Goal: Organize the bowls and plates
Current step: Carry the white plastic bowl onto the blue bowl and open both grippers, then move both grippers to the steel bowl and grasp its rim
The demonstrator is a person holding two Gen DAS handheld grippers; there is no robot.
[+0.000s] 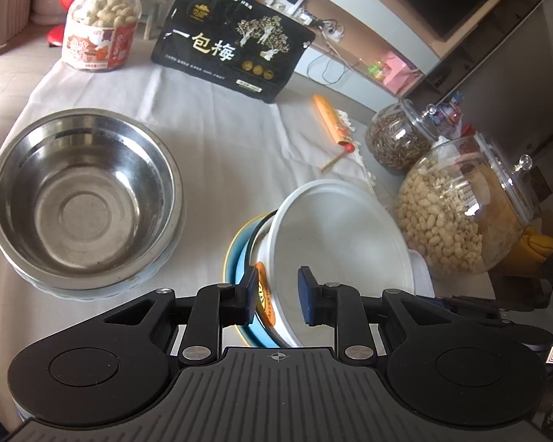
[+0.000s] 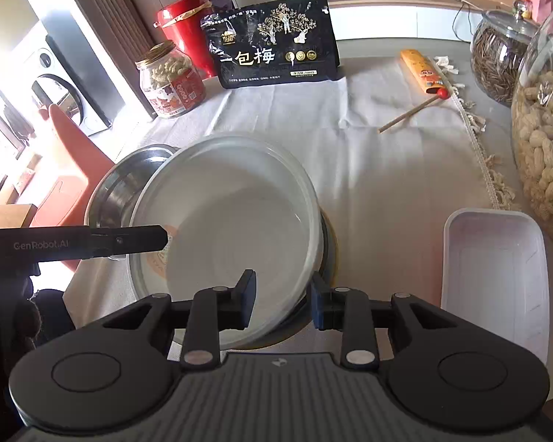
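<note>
**Both tools on the white bowl, steel bowl waiting**

I have the white bowl tilted up off the stack, its lower edge over the blue plate with the gold rim. My left tool straddles the near wall with an orange label between the pads; I cannot tell if the pads truly press. My right tool is clenched on the rim at the opposite side. The steel bowl sits just beside, to the left in the left wrist view, empty and upright.

To do this well, I judge I should keep both grips level with each other, so the bowl doesn't twist, and carry it clear of the plate before lowering it anywhere.

The table wears a white cloth with a fringed edge. Around it: a peanut jar, a seed jar, a black snack bag, a labelled jar, a white tray. Shelving and a dark screen stand behind.
</note>
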